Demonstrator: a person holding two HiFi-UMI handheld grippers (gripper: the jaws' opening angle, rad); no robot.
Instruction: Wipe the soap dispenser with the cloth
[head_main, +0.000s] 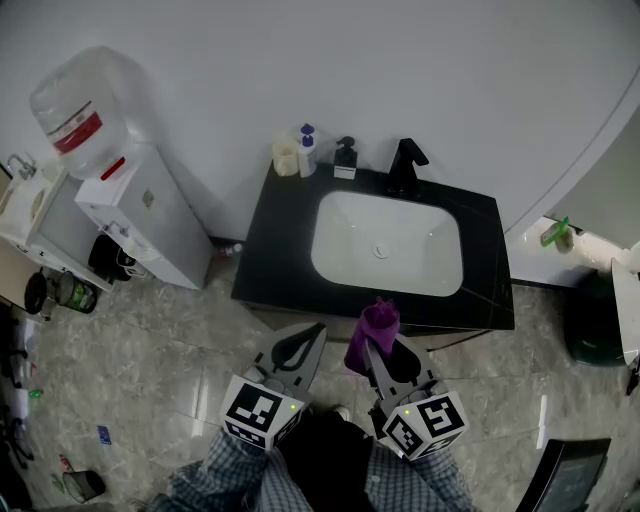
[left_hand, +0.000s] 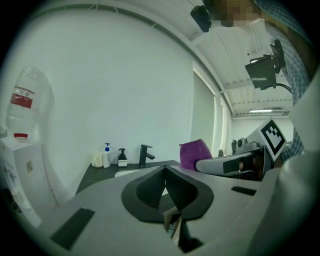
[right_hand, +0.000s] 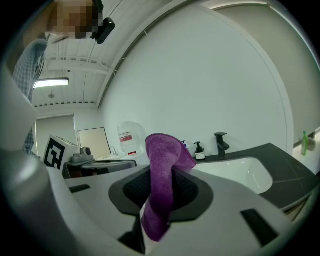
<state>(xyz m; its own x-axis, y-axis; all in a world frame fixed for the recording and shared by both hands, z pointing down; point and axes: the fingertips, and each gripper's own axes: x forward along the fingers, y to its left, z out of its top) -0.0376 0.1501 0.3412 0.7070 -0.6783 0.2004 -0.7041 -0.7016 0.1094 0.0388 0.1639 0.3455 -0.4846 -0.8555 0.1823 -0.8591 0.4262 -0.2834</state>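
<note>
A black soap dispenser (head_main: 345, 157) with a white label stands at the back of the black counter (head_main: 275, 235), left of the black faucet (head_main: 405, 165). It shows small in the left gripper view as the soap dispenser (left_hand: 122, 157) and in the right gripper view as the soap dispenser (right_hand: 199, 150). My right gripper (head_main: 376, 335) is shut on a purple cloth (head_main: 374, 334), held at the counter's front edge. The cloth (right_hand: 162, 182) drapes between its jaws. My left gripper (head_main: 303, 342) is shut and holds nothing, in front of the counter.
A white sink basin (head_main: 386, 243) fills the counter's middle. A blue-capped bottle (head_main: 307, 150) and a pale cup (head_main: 286, 157) stand left of the dispenser. A water cooler (head_main: 130, 190) stands to the left, a dark bin (head_main: 598, 320) to the right.
</note>
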